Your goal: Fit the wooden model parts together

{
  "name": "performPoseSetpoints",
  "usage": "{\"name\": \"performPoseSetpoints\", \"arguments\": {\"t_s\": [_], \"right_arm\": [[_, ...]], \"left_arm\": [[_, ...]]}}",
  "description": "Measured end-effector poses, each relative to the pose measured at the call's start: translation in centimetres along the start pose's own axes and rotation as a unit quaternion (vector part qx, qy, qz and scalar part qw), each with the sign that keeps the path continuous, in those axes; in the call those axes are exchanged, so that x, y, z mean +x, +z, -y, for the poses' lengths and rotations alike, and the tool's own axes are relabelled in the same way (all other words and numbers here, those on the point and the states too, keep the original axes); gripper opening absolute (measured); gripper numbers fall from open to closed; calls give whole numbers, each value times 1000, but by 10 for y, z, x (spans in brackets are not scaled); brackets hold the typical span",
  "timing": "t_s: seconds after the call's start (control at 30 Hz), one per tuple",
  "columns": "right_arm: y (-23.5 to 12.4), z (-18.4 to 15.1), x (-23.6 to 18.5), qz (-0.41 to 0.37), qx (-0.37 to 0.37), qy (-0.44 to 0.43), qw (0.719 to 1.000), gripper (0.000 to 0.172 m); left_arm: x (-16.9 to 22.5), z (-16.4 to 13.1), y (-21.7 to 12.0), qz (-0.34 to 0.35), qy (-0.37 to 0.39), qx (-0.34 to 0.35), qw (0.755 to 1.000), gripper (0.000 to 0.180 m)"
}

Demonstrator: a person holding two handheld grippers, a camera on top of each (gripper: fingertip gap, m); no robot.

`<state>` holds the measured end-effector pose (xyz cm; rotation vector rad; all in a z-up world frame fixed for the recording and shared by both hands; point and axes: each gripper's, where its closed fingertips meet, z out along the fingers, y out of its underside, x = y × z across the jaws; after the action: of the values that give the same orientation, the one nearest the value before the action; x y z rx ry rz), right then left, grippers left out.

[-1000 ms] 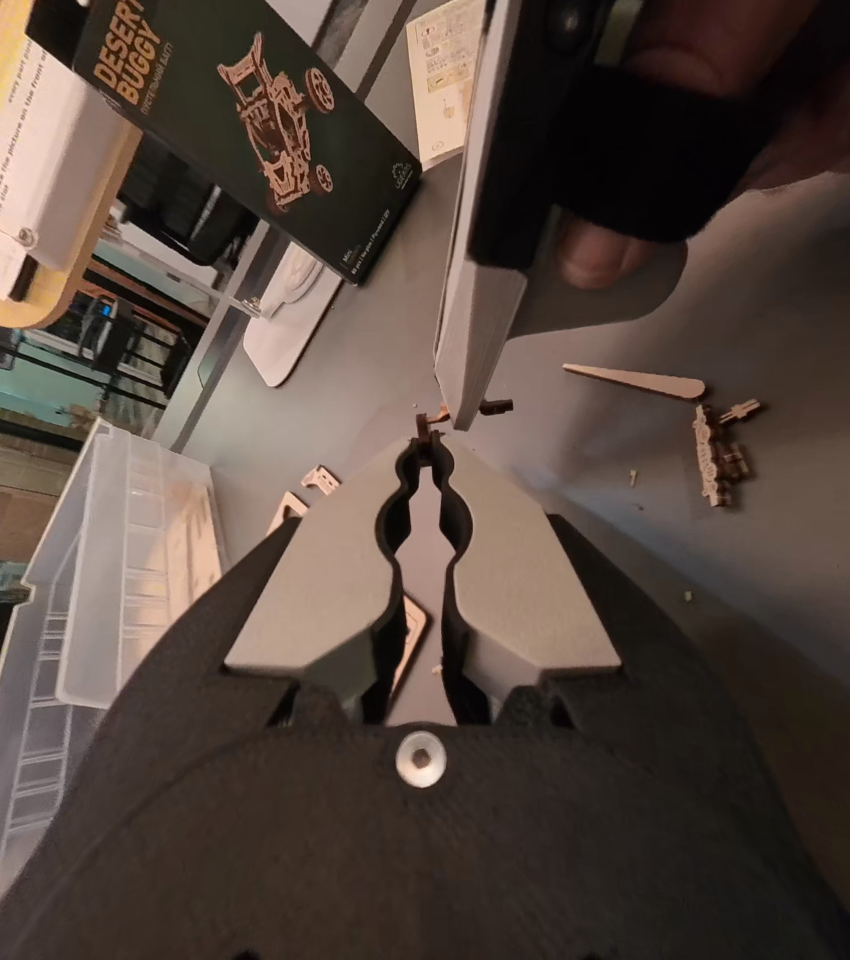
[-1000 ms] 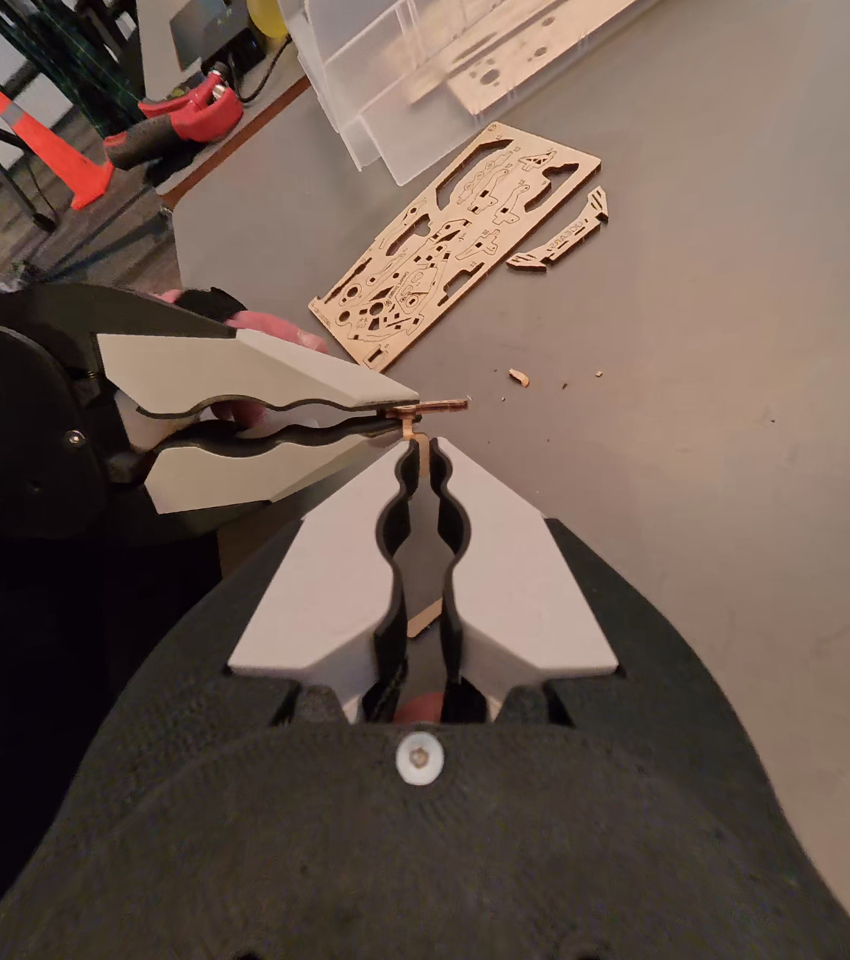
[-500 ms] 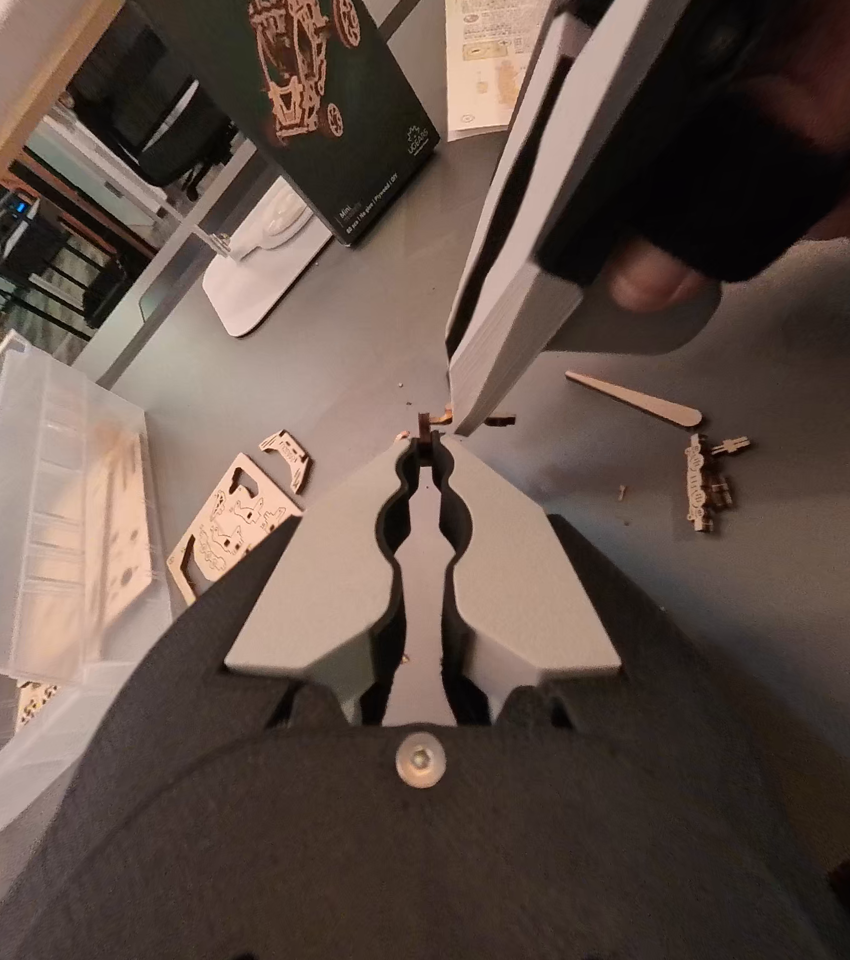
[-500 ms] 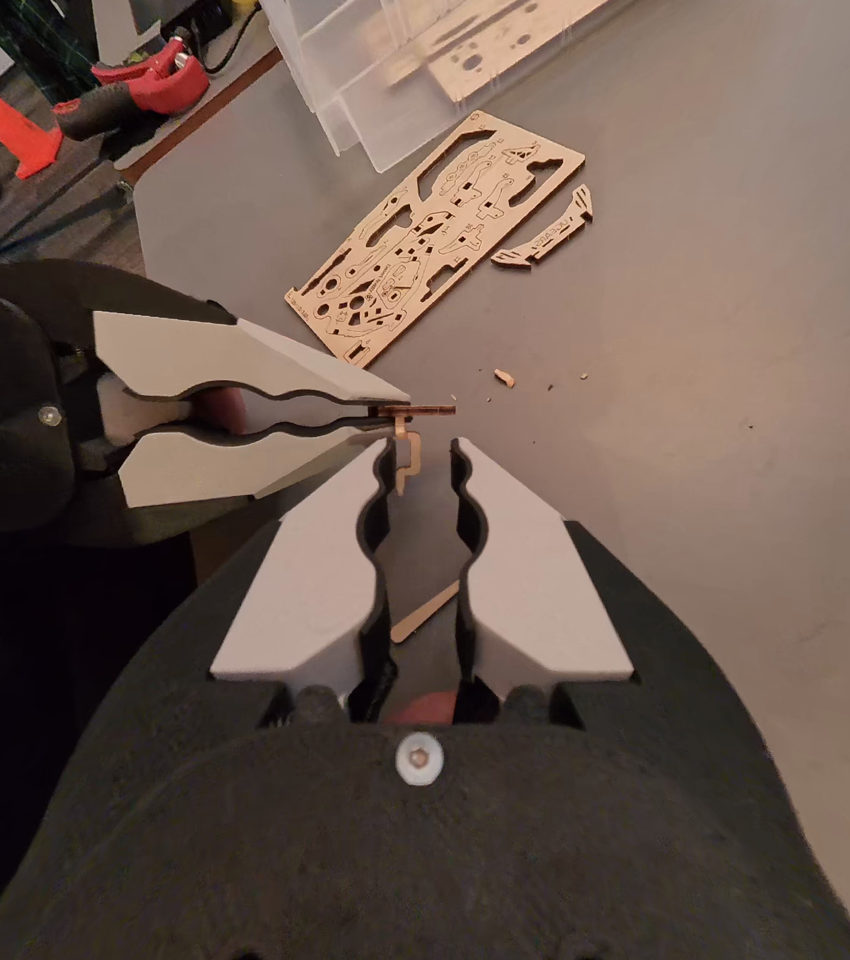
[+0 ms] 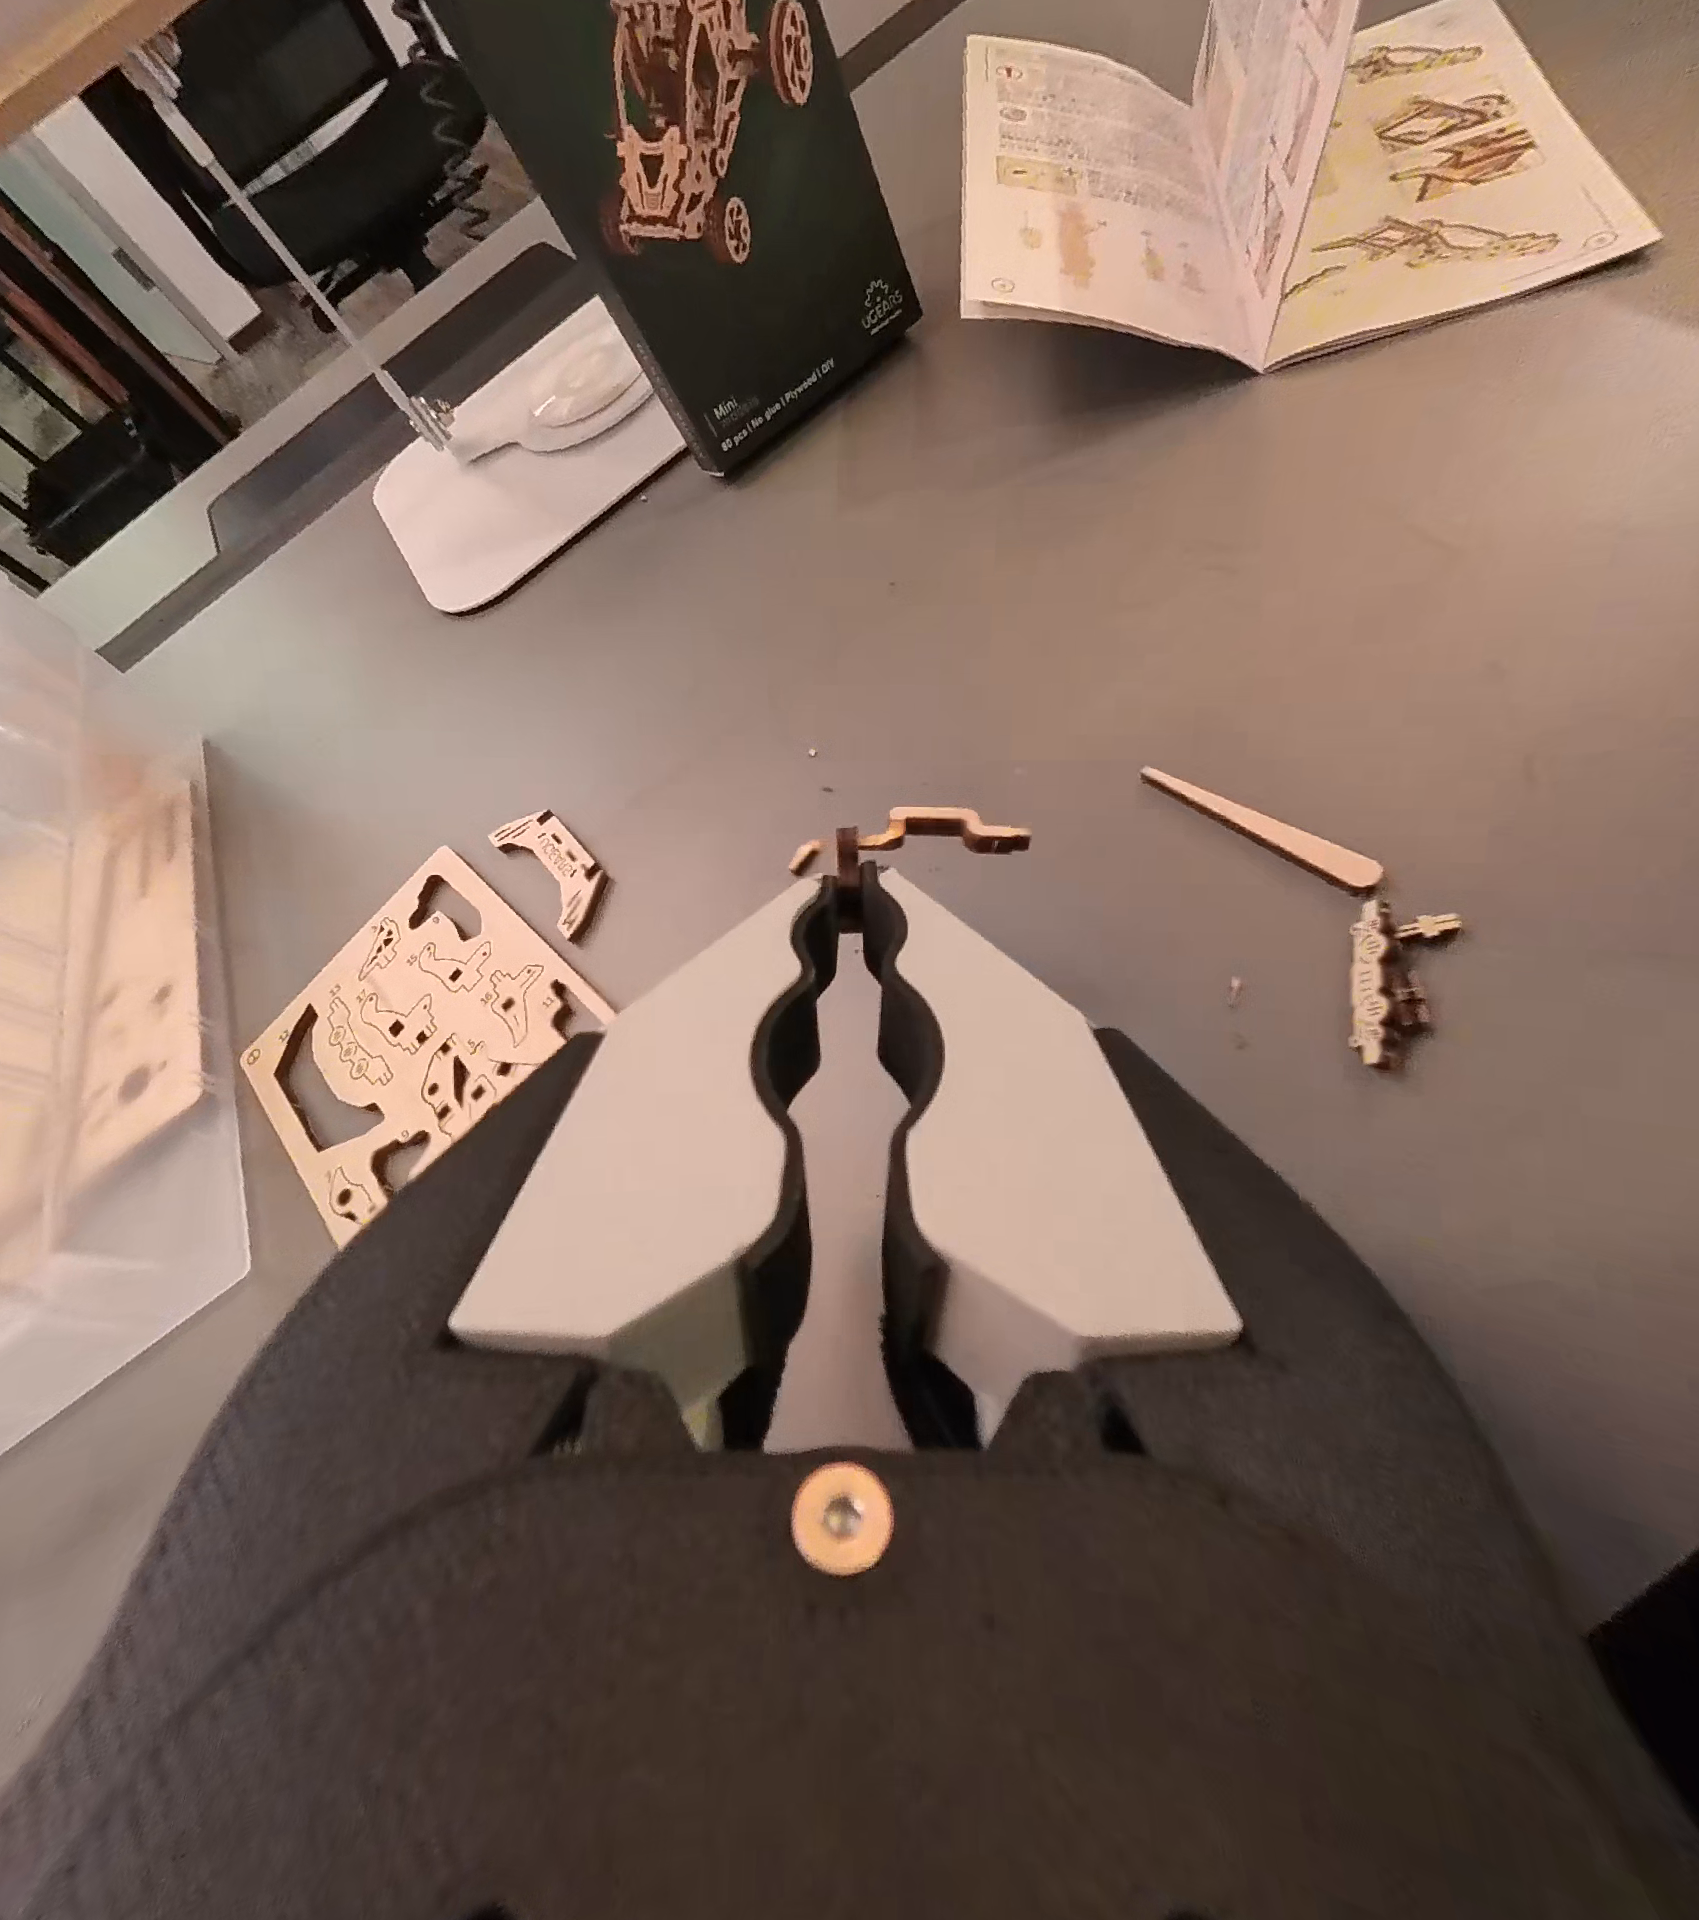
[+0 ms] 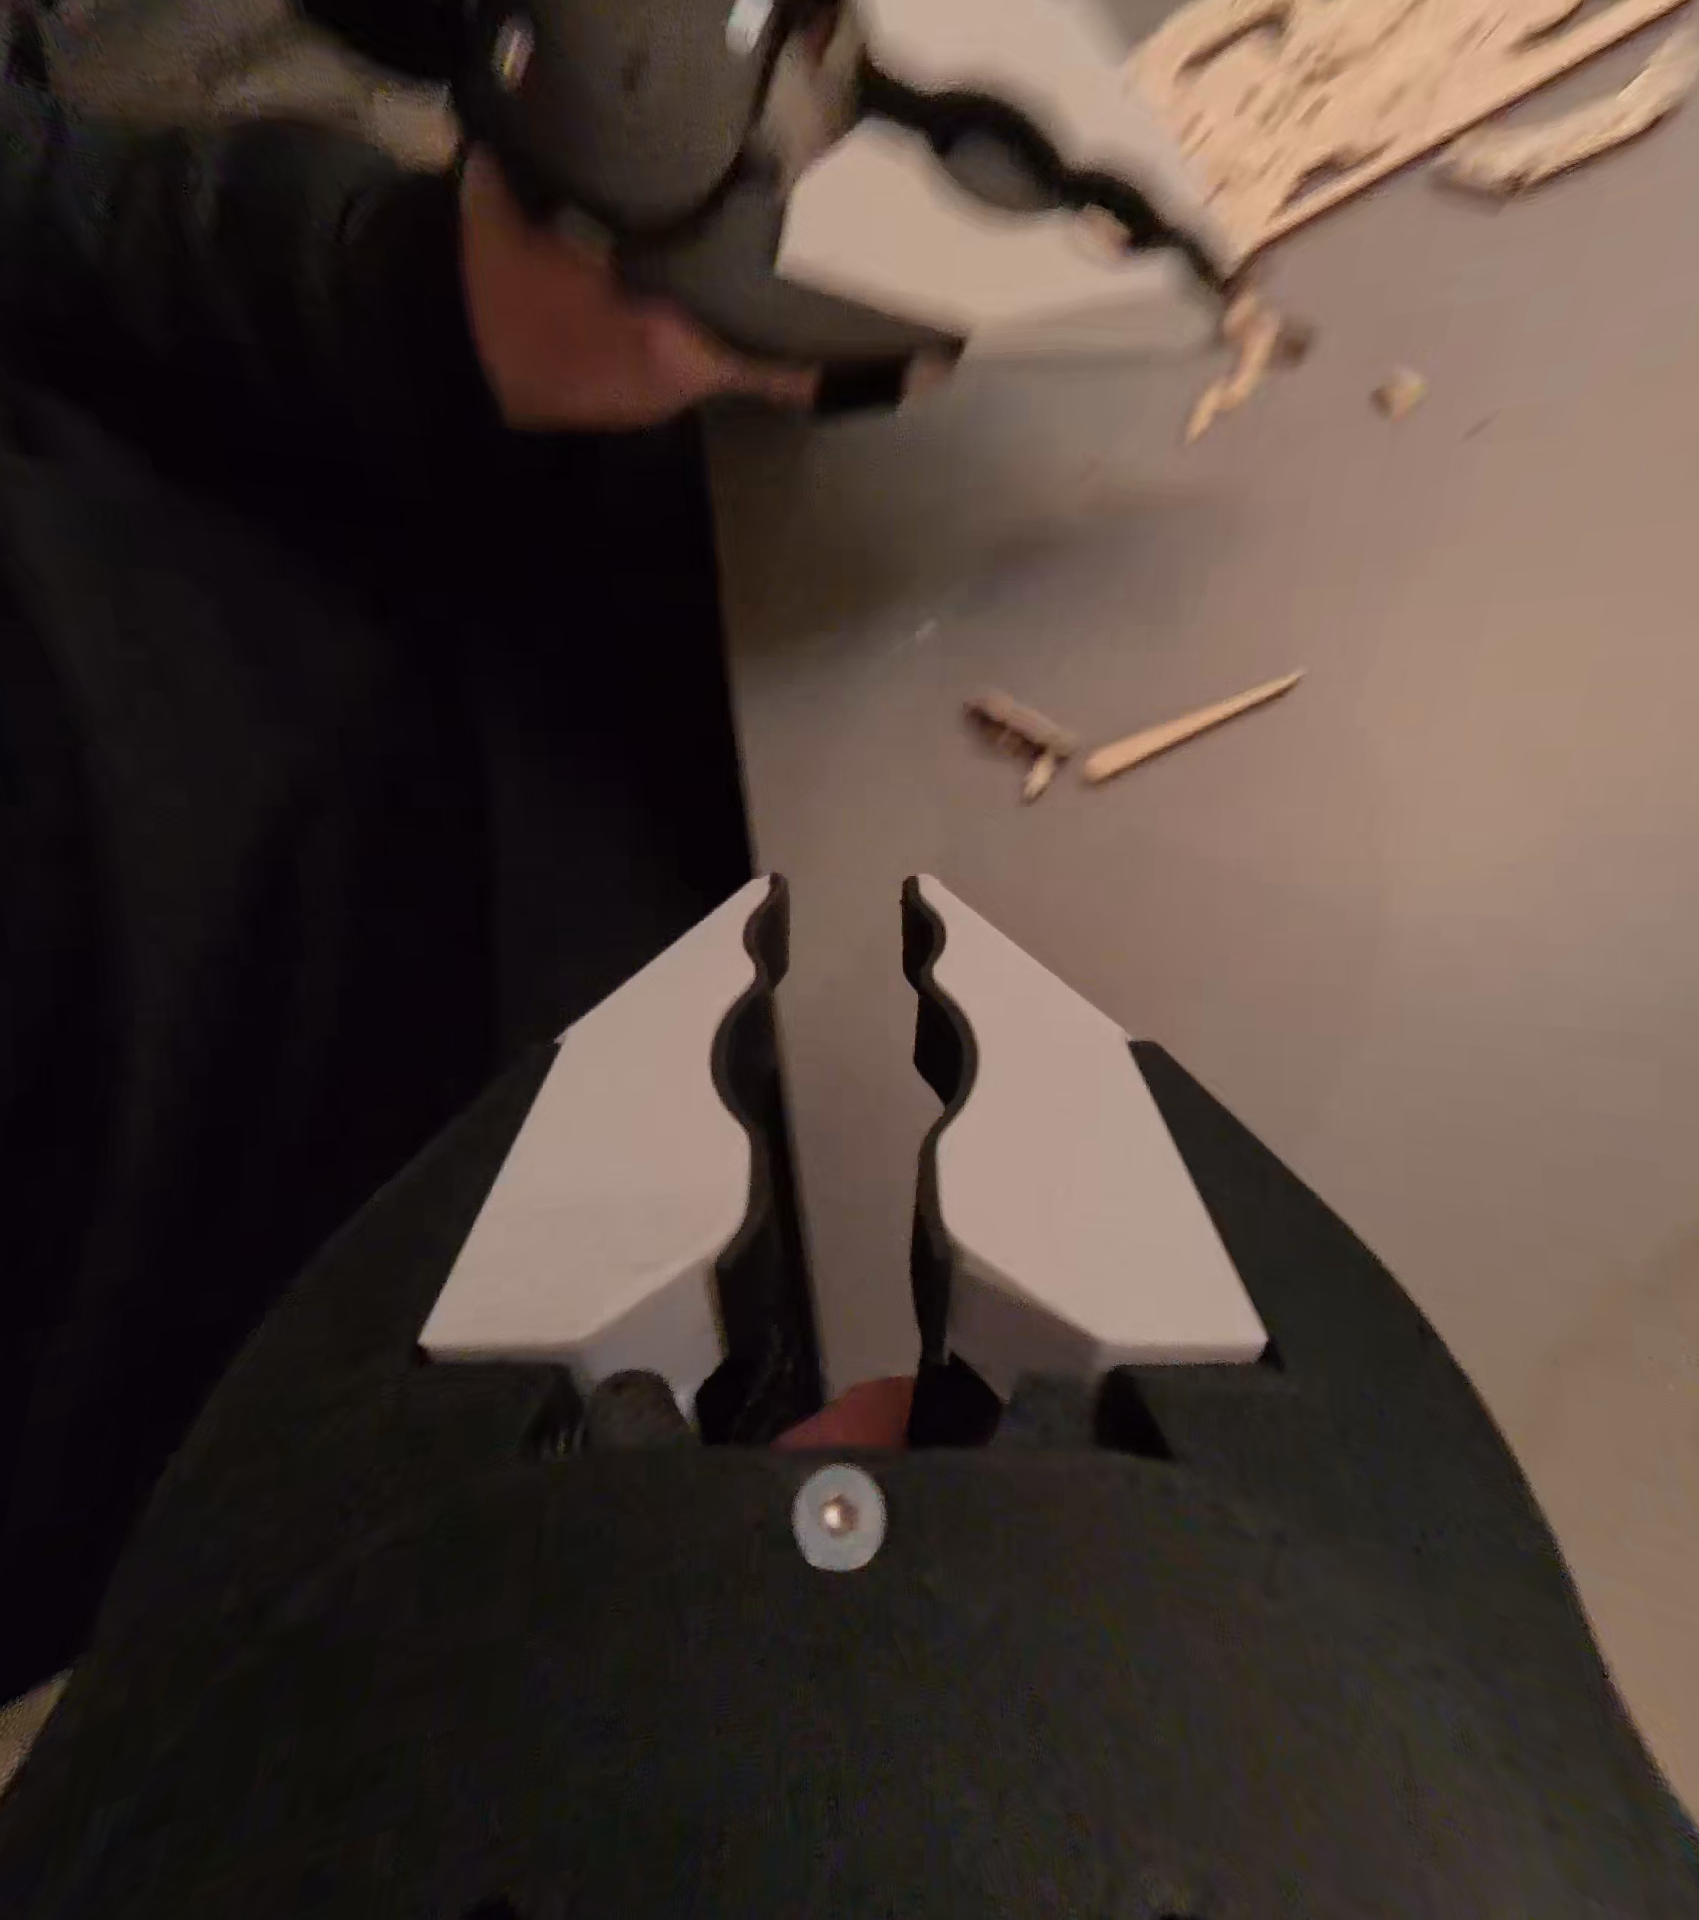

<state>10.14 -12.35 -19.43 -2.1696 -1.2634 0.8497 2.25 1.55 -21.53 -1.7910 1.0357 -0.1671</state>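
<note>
The left hand-held gripper (image 5: 853, 883) is clenched on a small dark wooden tab carrying a pale stepped wooden strip (image 5: 949, 831) above the grey surface (image 5: 1240, 582), while the released, empty right hand-held gripper (image 6: 843, 894) probably must next fetch the small notched wooden piece (image 6: 1016, 727) at its 1 o'clock.

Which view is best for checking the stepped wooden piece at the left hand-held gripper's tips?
Left wrist view: the stepped wooden piece is sharp and centred, sticking out from the shut left hand-held gripper. In the right wrist view it is only a motion-blurred tan smear near that gripper's tip.
</note>
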Motion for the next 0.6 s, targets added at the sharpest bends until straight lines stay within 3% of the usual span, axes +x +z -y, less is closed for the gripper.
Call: {"name": "performPoseSetpoints", "arguments": {"t_s": [0.17, 0.33, 0.5, 0.6], "right_arm": [[13, -44, -48, 2, -53, 28, 998, 20], [44, -67, -61, -46, -74, 136, 987, 18], [64, -87, -64, -82, -109, 162, 977, 21], [65, -85, -61, -108, -109, 150, 977, 12]], "left_arm": [[9, 2, -2, -4, 2, 8, 1000, 1], [16, 4, -5, 0, 11, 14, 1000, 1], [19, 7, -10, 4, 13, 25, 1000, 1], [17, 7, -12, 8, 9, 30, 999, 1]]}}
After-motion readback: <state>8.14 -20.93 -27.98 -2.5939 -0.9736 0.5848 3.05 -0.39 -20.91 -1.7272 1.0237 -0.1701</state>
